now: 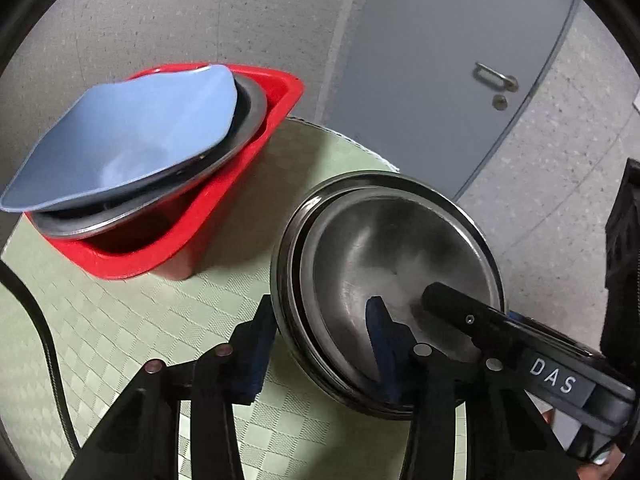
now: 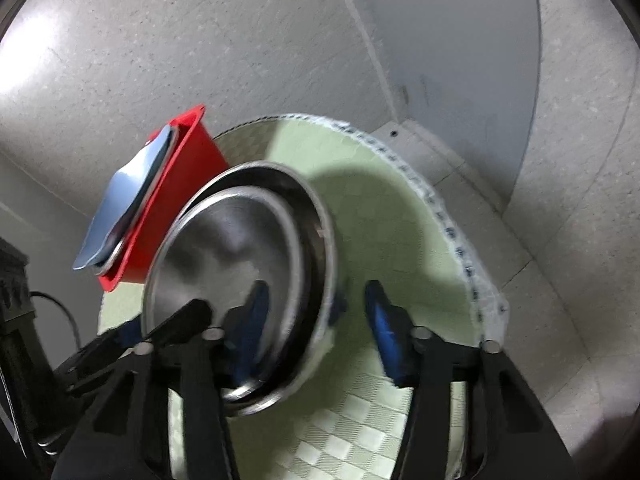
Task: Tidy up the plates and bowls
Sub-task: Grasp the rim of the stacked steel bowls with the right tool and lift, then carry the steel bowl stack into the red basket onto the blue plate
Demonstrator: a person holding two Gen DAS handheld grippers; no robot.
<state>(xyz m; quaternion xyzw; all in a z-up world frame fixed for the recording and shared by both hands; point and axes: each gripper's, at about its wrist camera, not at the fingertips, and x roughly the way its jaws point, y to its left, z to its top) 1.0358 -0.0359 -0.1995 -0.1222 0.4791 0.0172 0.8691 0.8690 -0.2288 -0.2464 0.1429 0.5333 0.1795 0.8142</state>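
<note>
Left wrist view: left gripper [image 1: 320, 332] fingers straddle the steel bowls' [image 1: 384, 256] rim, spread; right gripper [image 2: 312, 320] likewise; red bin [image 1: 224, 216] nearby on bench [image 1: 120, 320].

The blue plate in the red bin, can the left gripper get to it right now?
Probably not yet. The left gripper straddles the rim of the stacked steel bowls, so it must back off first. After that, the blue plate lies uncovered atop a steel dish in the red plastic bin.

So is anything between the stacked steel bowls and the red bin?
Only bare mat lies between the steel bowls and the red bin, but the bin's mouth is filled by a blue dish atop a steel one.
</note>
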